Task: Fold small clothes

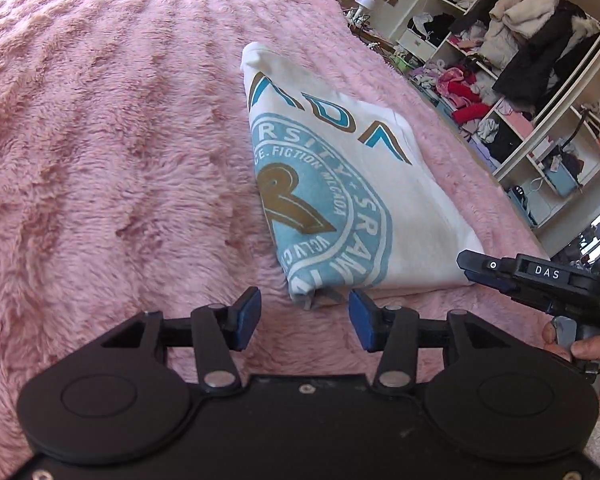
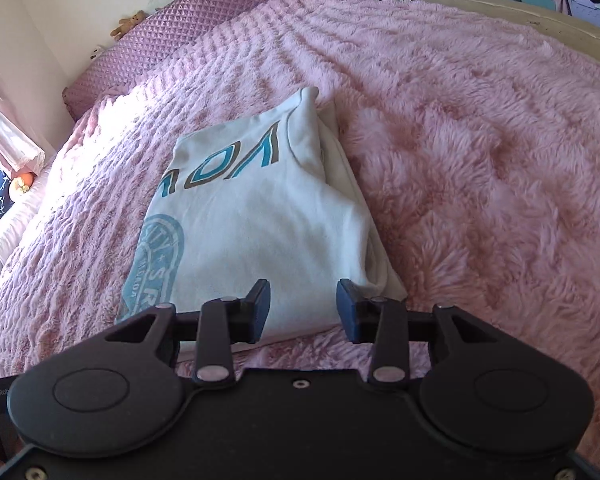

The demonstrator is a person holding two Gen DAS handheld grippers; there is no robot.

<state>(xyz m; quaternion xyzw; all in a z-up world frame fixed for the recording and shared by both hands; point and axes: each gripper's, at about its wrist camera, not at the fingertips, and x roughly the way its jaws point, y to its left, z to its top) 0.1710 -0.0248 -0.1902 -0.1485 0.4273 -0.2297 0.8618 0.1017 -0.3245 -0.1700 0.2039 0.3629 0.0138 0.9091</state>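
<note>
The left gripper hovered with its blue-padded jaws spread wide and nothing between them, just short of the near corner of a folded white T-shirt that lay ahead of it and a little to its right on a fluffy pink blanket. The shirt had been folded into a compact stack, its teal round emblem and brown-and-teal lettering facing up, and its nearest edge sat close to the tip of the gripper's right finger without clearly touching it. Off to the right of the left gripper, the right gripper reached toward the shirt's near right corner, and the person's right hand wrapped its handle. From the right wrist view, the right gripper was likewise released, jaws parted and empty, poised over the near edge of the T-shirt, which stretched straight ahead of it, layered folds showing along its right side. Farther ahead and to the left a purple quilted headboard stood against the wall, and open shelves stuffed with clothes rose far to the right of the left gripper.
</note>
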